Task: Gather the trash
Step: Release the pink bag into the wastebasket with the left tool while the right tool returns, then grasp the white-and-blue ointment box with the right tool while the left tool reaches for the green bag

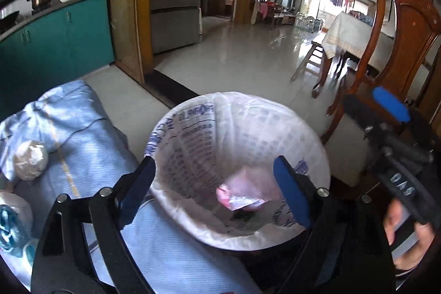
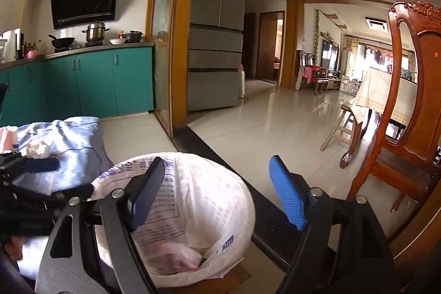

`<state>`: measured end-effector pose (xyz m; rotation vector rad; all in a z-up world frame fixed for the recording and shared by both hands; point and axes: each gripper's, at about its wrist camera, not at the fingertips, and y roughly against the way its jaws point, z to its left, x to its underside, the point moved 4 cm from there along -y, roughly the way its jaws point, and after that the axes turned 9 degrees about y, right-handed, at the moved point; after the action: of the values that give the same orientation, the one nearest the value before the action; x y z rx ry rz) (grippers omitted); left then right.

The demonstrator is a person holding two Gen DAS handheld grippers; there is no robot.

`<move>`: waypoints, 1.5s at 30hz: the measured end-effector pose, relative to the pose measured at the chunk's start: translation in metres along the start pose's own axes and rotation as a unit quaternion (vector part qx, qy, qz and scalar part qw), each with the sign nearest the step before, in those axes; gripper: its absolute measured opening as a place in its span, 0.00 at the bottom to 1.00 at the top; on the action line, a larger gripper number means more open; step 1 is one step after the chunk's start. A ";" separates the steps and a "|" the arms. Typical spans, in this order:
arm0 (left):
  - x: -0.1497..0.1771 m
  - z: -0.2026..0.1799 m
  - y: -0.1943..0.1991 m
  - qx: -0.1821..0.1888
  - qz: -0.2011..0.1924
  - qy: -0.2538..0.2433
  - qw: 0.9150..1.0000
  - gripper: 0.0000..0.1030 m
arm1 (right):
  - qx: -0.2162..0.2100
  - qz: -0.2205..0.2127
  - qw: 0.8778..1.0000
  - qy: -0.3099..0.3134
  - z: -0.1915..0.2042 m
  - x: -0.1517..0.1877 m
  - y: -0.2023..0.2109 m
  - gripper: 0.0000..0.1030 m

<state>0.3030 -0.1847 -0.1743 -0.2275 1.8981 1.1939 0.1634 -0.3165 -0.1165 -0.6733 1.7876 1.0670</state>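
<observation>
My left gripper (image 1: 215, 189) hangs over the trash bin (image 1: 308, 128), its 2 blue-padded fingers spread wide with nothing between them. The bin is lined with a white printed bag (image 1: 193, 134), and a crumpled pink wrapper (image 1: 242, 197) lies at the bottom. My right gripper (image 2: 217, 192) is held above the same bin (image 2: 220, 200), its fingers likewise spread apart and bare; in the left wrist view it appears at the right edge with my hand (image 1: 408, 236) on its handle. Just beside the bin, on a surface draped in pale blue cloth (image 1: 69, 123), sits a whitish crumpled ball (image 1: 30, 159). A carved wooden chair (image 2: 413, 101) stands to the right on the tiled floor (image 2: 261, 128).
</observation>
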 end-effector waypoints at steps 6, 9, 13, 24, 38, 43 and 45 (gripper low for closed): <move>-0.006 0.070 0.057 -0.183 -0.077 0.040 0.979 0.86 | -0.089 0.011 0.996 0.020 0.045 -0.001 0.010 0.81; -0.012 0.108 0.099 -0.277 -0.130 0.063 0.950 0.90 | -0.165 0.019 0.985 0.053 0.093 0.001 0.016 0.81; -0.002 0.156 0.141 -0.331 -0.152 0.121 0.923 0.92 | -0.265 0.023 0.958 0.105 0.160 0.003 0.033 0.81; 0.045 0.235 0.206 -0.397 -0.138 0.216 0.881 0.93 | -0.352 0.034 0.907 0.229 0.276 0.010 0.071 0.85; 0.074 0.266 0.238 -0.386 -0.144 0.263 0.873 0.95 | -0.363 0.069 0.880 0.297 0.339 0.028 0.066 0.85; 0.076 0.269 0.238 -0.388 -0.140 0.267 0.871 0.96 | -0.358 0.084 0.882 0.295 0.345 0.030 0.056 0.85; 0.077 0.272 0.238 -0.391 -0.139 0.271 0.869 0.96 | -0.362 0.089 0.880 0.295 0.347 0.032 0.054 0.85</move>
<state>0.2787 0.1805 -0.1235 -1.3500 1.6157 1.7594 0.2557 0.0148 -0.1951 -1.4288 1.9524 1.8375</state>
